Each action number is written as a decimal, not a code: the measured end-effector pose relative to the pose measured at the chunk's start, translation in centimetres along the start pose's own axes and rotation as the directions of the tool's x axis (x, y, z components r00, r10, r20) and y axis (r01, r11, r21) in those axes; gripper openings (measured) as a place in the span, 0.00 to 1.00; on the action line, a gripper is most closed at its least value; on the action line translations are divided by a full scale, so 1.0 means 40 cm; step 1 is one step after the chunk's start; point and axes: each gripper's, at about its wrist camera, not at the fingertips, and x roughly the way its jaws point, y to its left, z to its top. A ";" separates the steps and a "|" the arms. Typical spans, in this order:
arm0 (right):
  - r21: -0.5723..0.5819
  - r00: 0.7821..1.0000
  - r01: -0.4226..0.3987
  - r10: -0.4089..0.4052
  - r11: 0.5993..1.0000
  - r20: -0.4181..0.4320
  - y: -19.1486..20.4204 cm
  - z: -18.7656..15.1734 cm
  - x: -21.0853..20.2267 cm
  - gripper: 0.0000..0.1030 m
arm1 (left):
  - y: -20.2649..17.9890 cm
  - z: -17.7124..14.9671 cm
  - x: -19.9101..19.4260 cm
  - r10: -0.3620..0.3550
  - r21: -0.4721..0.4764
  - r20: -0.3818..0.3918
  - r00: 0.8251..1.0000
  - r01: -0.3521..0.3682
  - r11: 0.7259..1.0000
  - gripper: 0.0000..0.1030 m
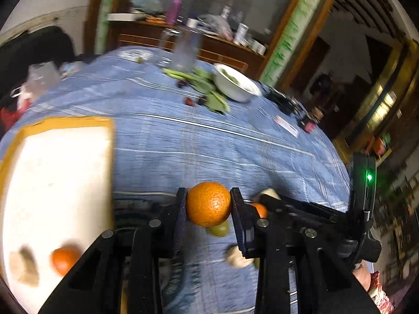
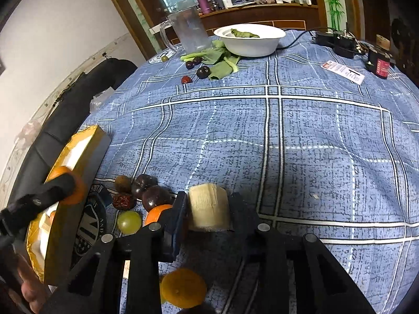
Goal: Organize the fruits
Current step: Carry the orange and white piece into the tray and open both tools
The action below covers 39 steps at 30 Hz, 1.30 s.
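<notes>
An orange [image 1: 208, 204] is clamped by the left gripper [image 1: 208, 205]; a banana piece [image 2: 209, 210], long axis upright, is clamped by the right gripper [image 2: 208, 213].
A second orange [image 1: 64, 259] and a pale chunk [image 1: 25, 265] are contained in the yellow-rimmed box [image 1: 78, 123] on the blue tablecloth [image 2: 288, 144]; greens [image 2: 243, 33] are held in a white bowl [image 2: 251, 44].

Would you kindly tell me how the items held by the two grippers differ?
The left gripper holds an orange: round, bright and dimpled. The right gripper holds a banana piece: pale, stubby and cut flat. The orange hangs beside the box; the banana piece is over the bare cloth. Both are clamped between closed fingers.
</notes>
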 end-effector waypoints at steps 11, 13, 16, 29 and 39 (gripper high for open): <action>-0.073 0.996 -0.019 0.025 0.997 0.081 0.109 -0.010 -0.105 0.35 | 0.220 -0.043 -0.142 0.177 -0.183 0.060 0.982 -0.164 0.969 0.31; -0.110 0.995 -0.042 0.051 0.993 0.082 0.160 -0.017 -0.116 0.35 | 0.249 -0.049 -0.158 0.248 -0.187 0.066 0.966 -0.232 0.954 0.31; -0.195 0.993 -0.083 0.097 0.977 0.065 0.267 -0.037 -0.114 0.35 | 0.290 -0.043 -0.167 0.291 -0.186 0.057 0.955 -0.277 0.943 0.31; -0.422 0.988 -0.155 0.139 0.893 -0.069 0.601 -0.058 0.055 0.36 | 0.413 -0.001 -0.109 0.310 -0.193 -0.037 0.950 -0.311 0.930 0.31; -0.446 0.993 -0.100 0.065 0.889 -0.093 0.658 -0.052 0.172 0.35 | 0.457 -0.013 -0.151 0.248 -0.293 0.000 0.969 -0.237 0.926 0.52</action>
